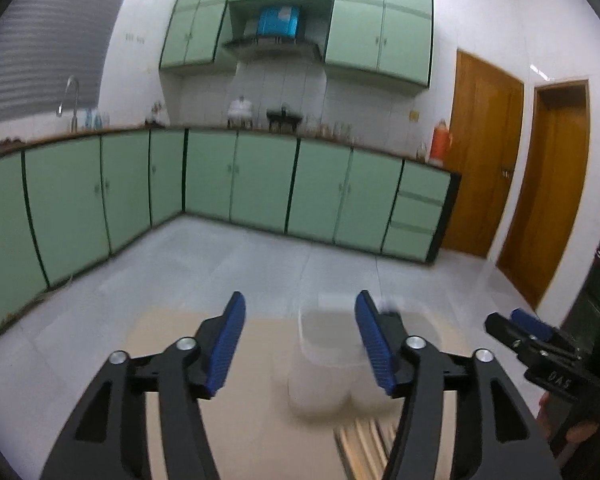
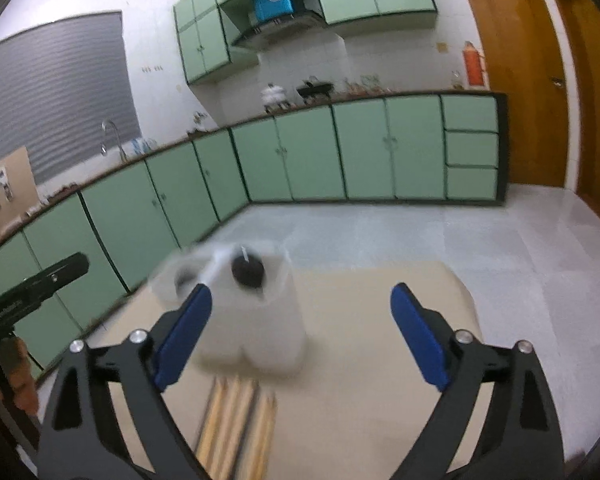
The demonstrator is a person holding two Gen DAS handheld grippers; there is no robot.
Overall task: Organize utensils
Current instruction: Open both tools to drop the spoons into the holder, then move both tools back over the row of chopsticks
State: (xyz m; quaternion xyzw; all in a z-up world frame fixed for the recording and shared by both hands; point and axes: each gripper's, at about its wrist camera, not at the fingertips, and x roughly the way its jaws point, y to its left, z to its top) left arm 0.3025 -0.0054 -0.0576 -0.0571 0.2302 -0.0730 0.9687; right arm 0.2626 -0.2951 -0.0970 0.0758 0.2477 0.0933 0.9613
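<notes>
The wooden sticks [image 2: 236, 424], chopsticks by the look of them, lie side by side on the beige table [image 2: 360, 360], just below and slightly left of the right gripper [image 2: 300, 334], pointing toward the translucent holder [image 2: 256, 320] that stands just ahead between its jaws. Something dark [image 2: 247, 271] already sits in the holder's top; blur hides what it is. I judge the task barely begun, since the sticks are not yet in the holder. The right gripper stands wide and holds nothing. The left gripper [image 1: 298, 344] is also spread and empty, with the holder between and beyond its jaws and the sticks just below it.
</notes>
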